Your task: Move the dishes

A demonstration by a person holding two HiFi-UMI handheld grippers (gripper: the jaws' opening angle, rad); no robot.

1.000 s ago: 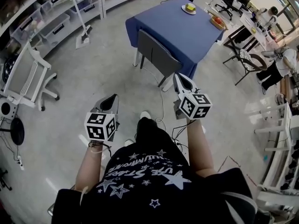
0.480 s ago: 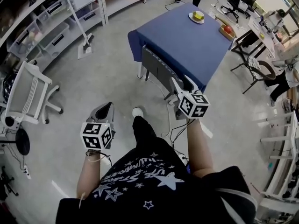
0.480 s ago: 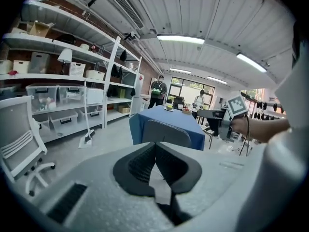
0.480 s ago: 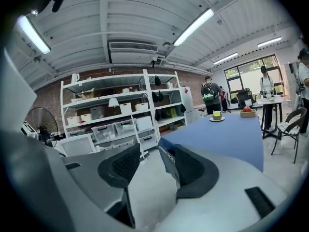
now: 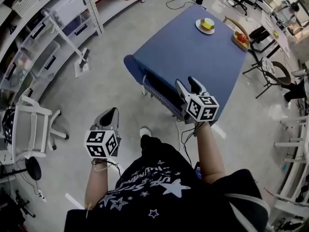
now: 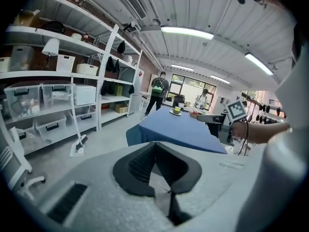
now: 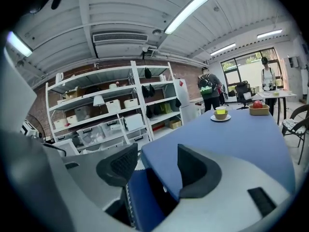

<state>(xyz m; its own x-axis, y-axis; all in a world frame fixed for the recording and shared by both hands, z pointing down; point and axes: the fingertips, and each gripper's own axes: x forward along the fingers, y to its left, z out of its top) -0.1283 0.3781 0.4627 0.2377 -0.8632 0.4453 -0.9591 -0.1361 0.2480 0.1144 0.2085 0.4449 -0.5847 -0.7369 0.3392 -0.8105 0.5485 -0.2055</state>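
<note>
A white plate with a yellow bowl (image 5: 207, 24) sits at the far end of the blue-clothed table (image 5: 193, 52), and the right gripper view shows it too (image 7: 221, 114). Beside it stands a basket holding a red apple (image 5: 240, 37), also seen from the right gripper (image 7: 259, 109). My right gripper (image 5: 187, 83) hovers over the table's near edge, open and empty (image 7: 157, 163). My left gripper (image 5: 110, 111) hangs over the floor left of the table, its jaws shut with nothing in them (image 6: 155, 144). Both grippers are far from the dishes.
A dark chair (image 5: 161, 93) is tucked under the table's near edge. Shelving with storage bins (image 5: 53, 37) lines the left wall, with a mop (image 5: 79, 66) leaning on it. A white office chair (image 5: 29, 129) stands at the left. A person (image 6: 158, 93) stands beyond the table.
The view has advanced toward the table, which now lies closer. The right gripper has come up over the table's near edge. The left gripper holds its place over the floor.
</note>
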